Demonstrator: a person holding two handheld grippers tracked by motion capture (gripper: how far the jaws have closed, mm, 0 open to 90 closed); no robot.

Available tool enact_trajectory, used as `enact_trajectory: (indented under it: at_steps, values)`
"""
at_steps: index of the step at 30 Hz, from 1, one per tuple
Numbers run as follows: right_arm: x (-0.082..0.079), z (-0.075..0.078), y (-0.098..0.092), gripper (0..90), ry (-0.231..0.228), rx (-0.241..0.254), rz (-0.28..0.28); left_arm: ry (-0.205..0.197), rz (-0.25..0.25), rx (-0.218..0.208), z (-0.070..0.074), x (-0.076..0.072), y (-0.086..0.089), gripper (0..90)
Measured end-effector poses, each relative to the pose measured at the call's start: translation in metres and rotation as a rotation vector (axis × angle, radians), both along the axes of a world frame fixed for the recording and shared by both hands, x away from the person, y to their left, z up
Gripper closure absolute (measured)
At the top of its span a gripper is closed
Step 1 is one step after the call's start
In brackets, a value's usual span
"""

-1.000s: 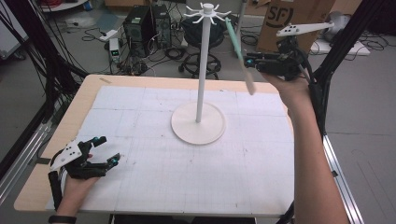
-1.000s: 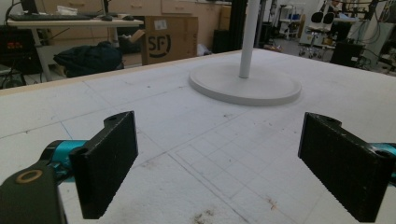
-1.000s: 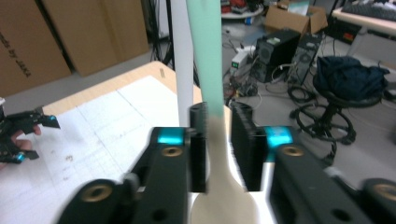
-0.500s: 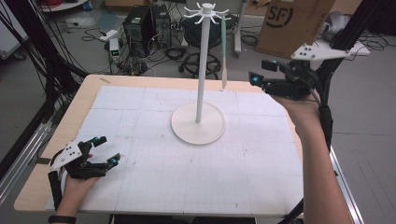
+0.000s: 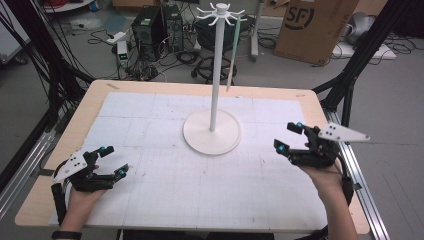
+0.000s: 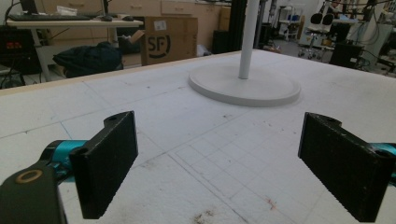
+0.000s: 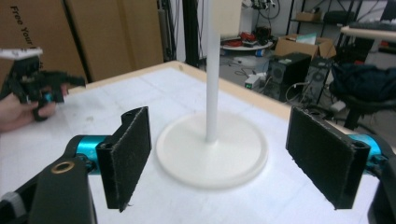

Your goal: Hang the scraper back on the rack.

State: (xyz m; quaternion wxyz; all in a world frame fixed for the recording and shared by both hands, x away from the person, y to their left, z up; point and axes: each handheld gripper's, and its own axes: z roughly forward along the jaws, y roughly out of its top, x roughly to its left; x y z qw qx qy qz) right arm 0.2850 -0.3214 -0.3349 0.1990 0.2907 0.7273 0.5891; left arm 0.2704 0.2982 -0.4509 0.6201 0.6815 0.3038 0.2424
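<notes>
A white stand rises from a round base at the middle of the mat. From one of its top hooks hangs a long pale green stick, free of both grippers. My right gripper is low over the table's right side, right of the base. Its jaws have just been opening and stand wide apart with nothing between them; the right gripper view looks between them at the base. My left gripper rests open at the front left, empty in its own view, well short of the base.
A white gridded mat covers the wooden table. Behind the table stand a computer tower, a cardboard box and cables on the floor. Black frame posts flank the table's right side.
The right gripper let go of the green stick, which now hangs from the stand's top. The right hand came down from beside the hooks to the table's right side. The left hand stayed put.
</notes>
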Motion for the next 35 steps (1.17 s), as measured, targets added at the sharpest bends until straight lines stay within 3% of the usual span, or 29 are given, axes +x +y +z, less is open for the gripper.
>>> enact_trajectory:
  at_steps: [4,7,12,17,19,25,28,35]
  values:
    - [-0.008,-0.041,-0.010,19.9,0.020,-0.003,-0.021,0.000,0.001,0.000,0.000,0.000,0.000,12.4]
    - [-0.013,-0.060,-0.014,18.5,0.024,-0.007,-0.038,-0.002,0.001,-0.001,0.000,0.000,0.000,12.3]
    - [-0.020,-0.088,-0.014,17.8,0.024,-0.043,-0.039,-0.003,0.004,0.000,0.000,-0.001,0.000,12.3]
    - [-0.024,-0.108,-0.015,17.6,0.016,-0.047,-0.058,-0.007,0.005,0.001,0.000,-0.001,0.000,12.4]
    - [-0.025,-0.112,-0.018,17.3,0.018,-0.040,-0.068,-0.010,0.006,0.005,0.000,-0.001,0.000,12.4]
    - [-0.031,-0.113,-0.023,15.2,-0.038,0.003,-0.084,-0.013,0.006,0.002,0.000,-0.001,0.000,12.4]
    - [-0.031,-0.113,-0.023,15.2,-0.031,0.012,-0.084,-0.012,0.008,0.005,0.000,-0.002,0.000,12.4]
    - [-0.034,-0.114,-0.025,15.2,-0.062,0.035,-0.087,-0.013,0.006,0.006,0.000,-0.002,-0.001,12.4]
